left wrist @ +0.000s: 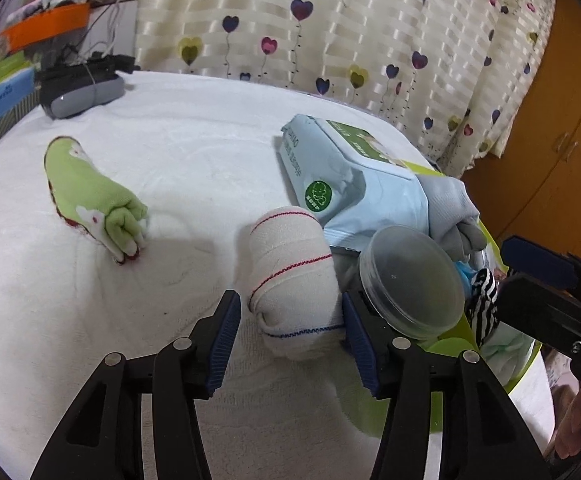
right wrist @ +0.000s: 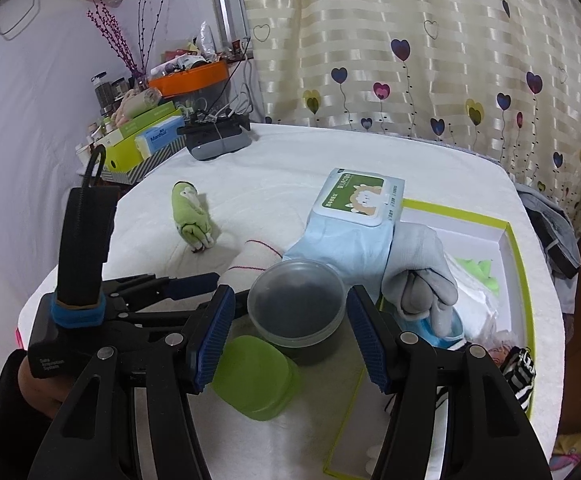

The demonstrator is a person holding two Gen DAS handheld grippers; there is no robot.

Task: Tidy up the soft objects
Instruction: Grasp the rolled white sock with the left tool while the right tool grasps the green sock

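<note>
**Both grippers spread wide at the crowded corner of the desk**

The white towelling desk (left wrist: pixel 170 152) has open room on its left and far side, where only the green sock (left wrist: pixel 90 196) lies rolled, well apart from the rest. The right side is packed: the wipes pack (left wrist: pixel 330 160), a grey sock (left wrist: pixel 454 208), the clear tub (left wrist: pixel 410 280) and the lime-edged box (right wrist: pixel 518 248) all press together near the desk's right edge.

The left gripper (left wrist: pixel 290 320) has its fingers wide apart around the white roll (left wrist: pixel 290 272). The roll lies on the desk between them; the right pad sits just against it, the left pad stands clear, so nothing is clamped. The right gripper (right wrist: pixel 290 332) likewise has its fingers apart, either side of the tub, with a gap on each side.

The right view alone shows the box's white inside, with pale cloth and a lime scrap in it, a green lid (right wrist: pixel 254 376) lying flat under the tub, and the left gripper reaching in beside the roll. The left view alone shows the roll whole.

The roll is soft ribbed knit, cream, with red and blue stitched lines. The tub is round, smoky plastic. The wipes pack is crinkled blue film. A striped sock (right wrist: pixel 524 376) lies at the box's near corner. The fingers carry ridged blue pads.
</note>
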